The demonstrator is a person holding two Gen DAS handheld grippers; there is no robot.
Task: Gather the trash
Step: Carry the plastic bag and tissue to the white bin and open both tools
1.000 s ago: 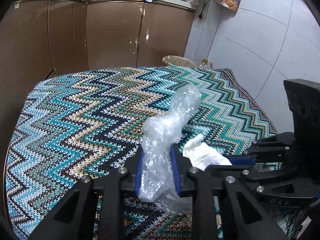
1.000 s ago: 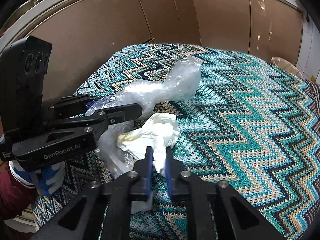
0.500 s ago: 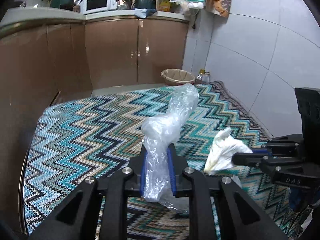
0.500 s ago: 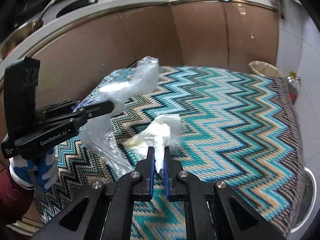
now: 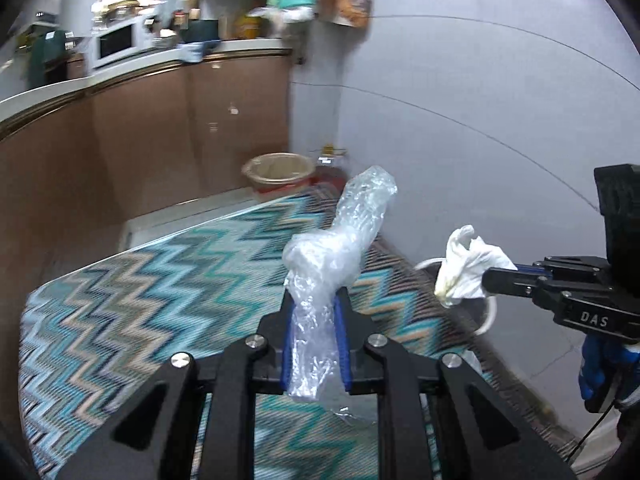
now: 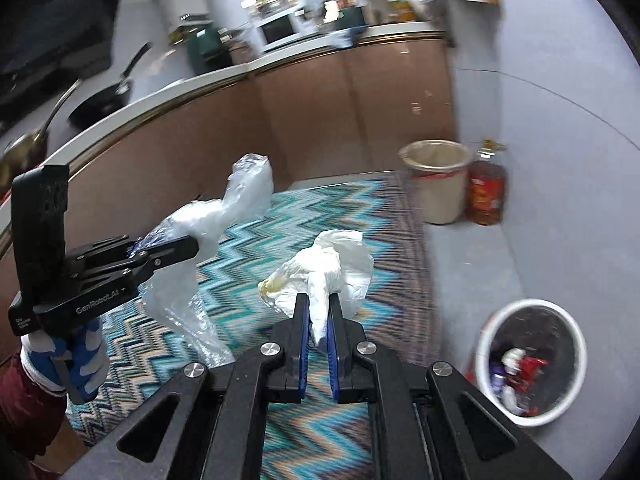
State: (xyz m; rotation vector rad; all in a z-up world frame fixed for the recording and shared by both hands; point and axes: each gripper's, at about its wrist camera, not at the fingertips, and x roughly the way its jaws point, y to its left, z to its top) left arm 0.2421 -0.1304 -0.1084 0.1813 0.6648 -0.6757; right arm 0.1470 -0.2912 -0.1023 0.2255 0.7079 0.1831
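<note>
Spreading beneath both grippers is a zigzag-knit cloth (image 5: 132, 312) in teal, cream and black, blurred in both views; brown kitchen cabinets (image 6: 304, 120) with a pale countertop stand beyond it, and a grey tiled wall (image 5: 480, 120) rises on the right.

Ahead of the right gripper (image 6: 318, 316) and past the cloth's far end, a beige bucket (image 6: 438, 184) sits on the floor with a red-labelled bottle (image 6: 486, 192) just beside it. Below and to the right of that gripper stands a white-rimmed waste bin (image 6: 532, 356) with a dark liner and bits of red and white rubbish already inside.

The left gripper (image 5: 316, 320) has its blue pads pinching a crumpled clear plastic bag (image 5: 340, 248); the bag rises well above the fingertips and a loose tail hangs below them. In the right wrist view this gripper reaches in from the left, gripped by a hand in a blue-and-white glove (image 6: 68, 352) with a dark red sleeve (image 6: 24, 404) behind it.

The right gripper's jaws are pressed nearly together on a crumpled white tissue (image 6: 332, 272), stained yellowish on one side. It is held in the air over the cloth's right edge, to the left of the waste bin, well apart from it.
</note>
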